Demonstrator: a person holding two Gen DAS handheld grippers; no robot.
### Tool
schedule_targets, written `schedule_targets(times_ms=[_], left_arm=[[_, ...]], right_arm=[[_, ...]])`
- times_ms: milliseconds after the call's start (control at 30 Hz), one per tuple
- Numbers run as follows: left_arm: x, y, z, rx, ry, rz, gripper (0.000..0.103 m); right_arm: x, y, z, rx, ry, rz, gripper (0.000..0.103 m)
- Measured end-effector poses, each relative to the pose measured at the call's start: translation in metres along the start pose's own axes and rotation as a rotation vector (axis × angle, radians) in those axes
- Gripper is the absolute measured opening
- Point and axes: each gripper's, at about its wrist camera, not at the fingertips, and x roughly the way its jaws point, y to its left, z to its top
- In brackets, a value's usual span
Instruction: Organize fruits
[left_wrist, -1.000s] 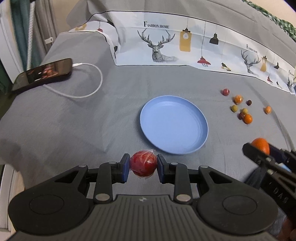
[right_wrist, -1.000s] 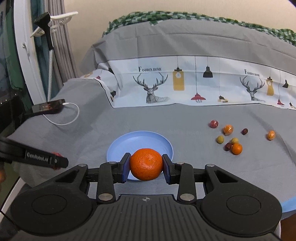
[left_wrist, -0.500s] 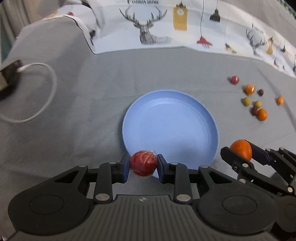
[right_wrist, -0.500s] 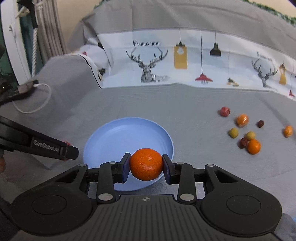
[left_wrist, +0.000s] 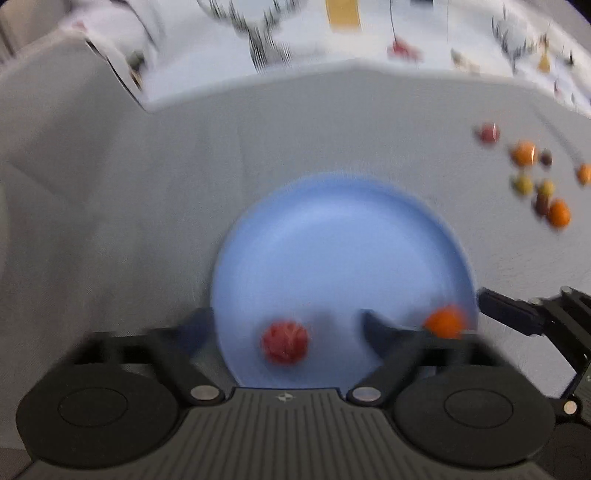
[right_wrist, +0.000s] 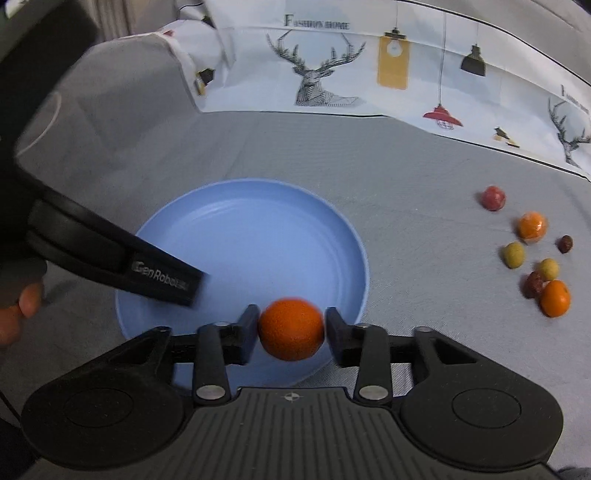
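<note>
A blue plate (left_wrist: 332, 240) (right_wrist: 251, 240) lies on the grey cover. The left wrist view is blurred. My left gripper (left_wrist: 286, 321) hangs over the plate's near side with its jaws opening wide. A red fruit (left_wrist: 284, 341) lies free on the plate between them, touching neither pad. One of its fingers (right_wrist: 162, 280) reaches across the plate in the right wrist view. My right gripper (right_wrist: 291, 330) is over the plate's near right rim. Its jaws are starting to open, with the pads still against the sides of an orange (right_wrist: 291, 328) (left_wrist: 445, 321).
Several small fruits, orange (right_wrist: 531, 225) (left_wrist: 523, 153), red and yellow-green, lie loose on the cover to the plate's right. A deer-print cloth (right_wrist: 332, 81) runs along the back. A person's fingertip (right_wrist: 27, 302) shows at the left edge.
Both grippers came down and forward over the plate. The left jaws sprang wide and let the red fruit go onto the plate. The phone and cable slid out of view.
</note>
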Motion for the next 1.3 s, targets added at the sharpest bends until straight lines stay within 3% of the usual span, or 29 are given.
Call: schedule_targets(times_ms=[67,100,167,333,400,500,700,900,1033,1300], left_arm=[[-0.024,0.008,-0.004,-0.012,-0.084,0.022,0.103],[-0.035,0.012,-0.009,-0.007,-0.091,0.016,0.103],[-0.053,0.017,-0.022,-0.017,-0.078,0.028,0.103],[-0.094,0.030,-0.077,-0.111,0.016,0.058,0.103],[-0.113,0.032,-0.102,-0.180,0.034,0.047,0.103],[-0.138,0.031,-0.115,-0.179,0.010,0.042,0.103],[-0.185,0.022,-0.122,-0.158,-0.147,0.054,0.103],[-0.212,-0.001,-0.126,-0.114,-0.200,0.027,0.103],[-0.234,-0.005,-0.136,-0.105,-0.265,0.031,0.103],[-0.257,-0.007,-0.150,-0.113,-0.308,0.042,0.103]], right_arm=[[-0.016,-0.005,0.002,0.023,-0.010,0.005,0.076],[-0.025,-0.010,0.001,0.036,-0.013,0.009,0.079],[-0.046,-0.015,-0.007,0.061,-0.013,0.016,0.090],[-0.101,-0.012,-0.039,0.105,0.012,0.055,0.098],[-0.119,-0.003,-0.047,0.089,-0.024,0.048,0.100],[-0.147,0.005,-0.049,0.054,-0.119,0.018,0.101],[-0.194,0.013,-0.062,0.028,-0.241,-0.047,0.102],[-0.232,0.017,-0.074,0.012,-0.324,-0.105,0.102],[-0.248,0.016,-0.082,0.029,-0.355,-0.111,0.102],[-0.268,0.023,-0.093,0.003,-0.403,-0.098,0.102]])
